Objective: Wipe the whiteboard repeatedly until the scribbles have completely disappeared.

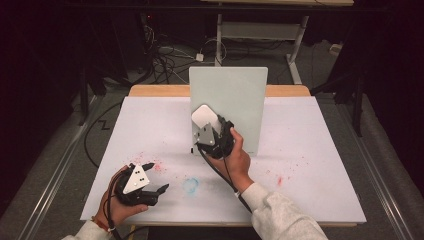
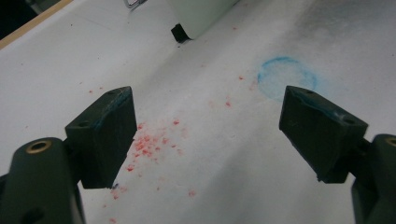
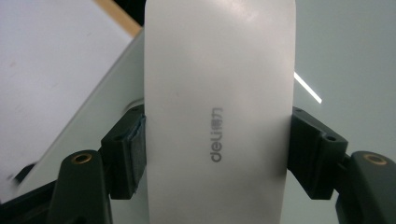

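A pale green-white board [image 1: 242, 100] stands upright near the middle of the table. My right gripper [image 1: 212, 131] is shut on a white rounded eraser [image 1: 205, 117] and holds it up against the board's left part. In the right gripper view the eraser [image 3: 219, 70], printed "deli", is pinched between both black pads [image 3: 133, 149] of the right gripper [image 3: 217, 151]. My left gripper [image 1: 157, 176] rests low at the front left of the table, open. In its own view the left gripper [image 2: 208, 126] has nothing between its jaws, just the white table surface.
The table is covered by a white sheet [image 1: 310, 150] with red crumbs [image 1: 157, 166] and a blue ring smudge [image 1: 190, 185]. The board's black foot [image 2: 177, 33] stands ahead of the left gripper. Cables and desk legs lie on the floor beyond the far edge.
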